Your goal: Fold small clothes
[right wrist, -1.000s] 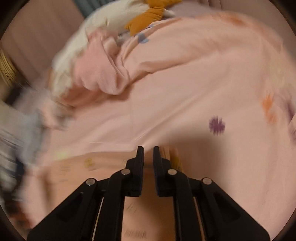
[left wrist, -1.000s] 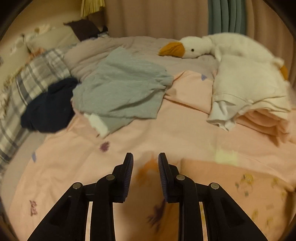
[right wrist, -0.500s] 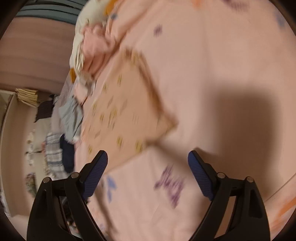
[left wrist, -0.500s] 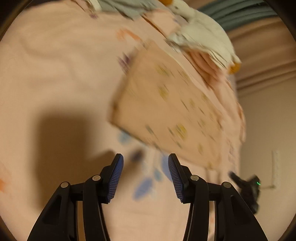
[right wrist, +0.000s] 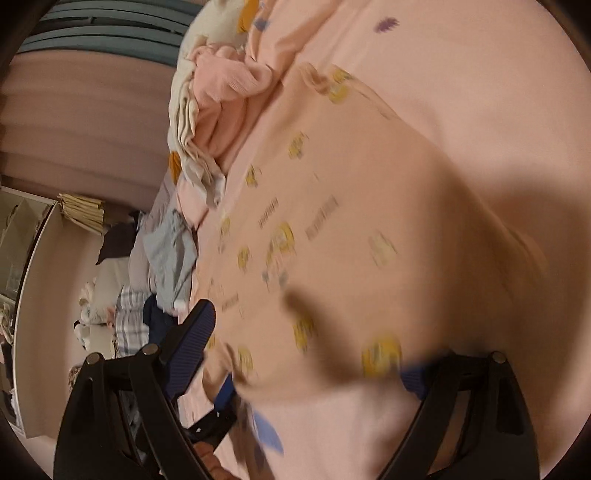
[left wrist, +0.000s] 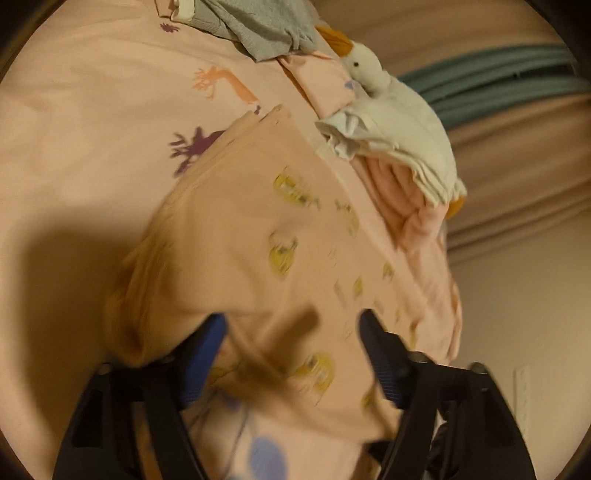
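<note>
Both tools, left [left wrist: 291, 354] and right [right wrist: 310, 354], have just spread wide astride the peach printed garment [left wrist: 266, 229], ready to pinch its near edge.

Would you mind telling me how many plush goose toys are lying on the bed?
1. The white plush goose lies at the far side of the bed, partly under the folded clothes pile, beside the grey garment. Others may be hidden under fabric.

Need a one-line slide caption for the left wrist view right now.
Left gripper, jaws wide open, at the near edge of a peach printed garment on the pink bedsheet; folded pile beyond.
</note>
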The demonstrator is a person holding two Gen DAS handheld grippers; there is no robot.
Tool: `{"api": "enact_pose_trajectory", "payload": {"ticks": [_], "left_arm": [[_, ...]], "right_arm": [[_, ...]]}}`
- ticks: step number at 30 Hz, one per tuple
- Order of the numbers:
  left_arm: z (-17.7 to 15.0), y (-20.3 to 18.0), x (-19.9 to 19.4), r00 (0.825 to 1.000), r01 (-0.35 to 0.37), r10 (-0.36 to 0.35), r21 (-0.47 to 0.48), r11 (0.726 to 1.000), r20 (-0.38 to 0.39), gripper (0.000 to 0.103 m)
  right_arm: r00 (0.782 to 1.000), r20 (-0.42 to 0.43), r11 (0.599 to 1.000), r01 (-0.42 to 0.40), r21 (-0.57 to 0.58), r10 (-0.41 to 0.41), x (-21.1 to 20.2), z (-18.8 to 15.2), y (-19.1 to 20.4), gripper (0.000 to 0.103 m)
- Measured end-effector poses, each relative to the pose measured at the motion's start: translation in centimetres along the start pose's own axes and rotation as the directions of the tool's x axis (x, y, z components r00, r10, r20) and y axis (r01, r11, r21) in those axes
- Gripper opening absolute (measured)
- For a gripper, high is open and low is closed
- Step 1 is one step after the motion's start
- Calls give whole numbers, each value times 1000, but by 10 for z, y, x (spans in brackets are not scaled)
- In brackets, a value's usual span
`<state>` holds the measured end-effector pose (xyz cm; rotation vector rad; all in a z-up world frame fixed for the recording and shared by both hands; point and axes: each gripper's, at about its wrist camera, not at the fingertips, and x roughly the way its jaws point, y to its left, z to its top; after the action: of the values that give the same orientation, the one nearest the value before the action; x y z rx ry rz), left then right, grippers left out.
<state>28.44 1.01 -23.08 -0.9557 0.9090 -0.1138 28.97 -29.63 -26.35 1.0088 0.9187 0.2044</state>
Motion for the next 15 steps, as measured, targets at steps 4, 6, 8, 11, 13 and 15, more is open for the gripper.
{"api": "enact_pose_trajectory", "payload": {"ticks": [4,6,8,11,13,15], "left_arm": [[3,-19,15,1000,4,-4,13,1000,15,101],[3,-18,10,999,-1,4,70,998,-46,101],[-2,-9,-5,989,17,6,159,987,-145,101],[-12,13,-32,987,32,-18,88,996,-160,101],[-17,26,-40,979,58,-59,-12,998,-195,101],[-17,25,-38,970,70,-71,-11,997,-231,101]], "right_arm": [[999,53,1000,16,-19,-15,17,14,10,88],[998,56,999,28,-46,-25,24,20,14,82],[998,45,996,40,-82,-36,23,20,12,75],[1000,27,993,-3,-119,6,20,19,5,72],[999,29,993,-25,-119,29,18,17,1,70],[1000,20,993,-13,-114,16,16,16,1,70]]}}
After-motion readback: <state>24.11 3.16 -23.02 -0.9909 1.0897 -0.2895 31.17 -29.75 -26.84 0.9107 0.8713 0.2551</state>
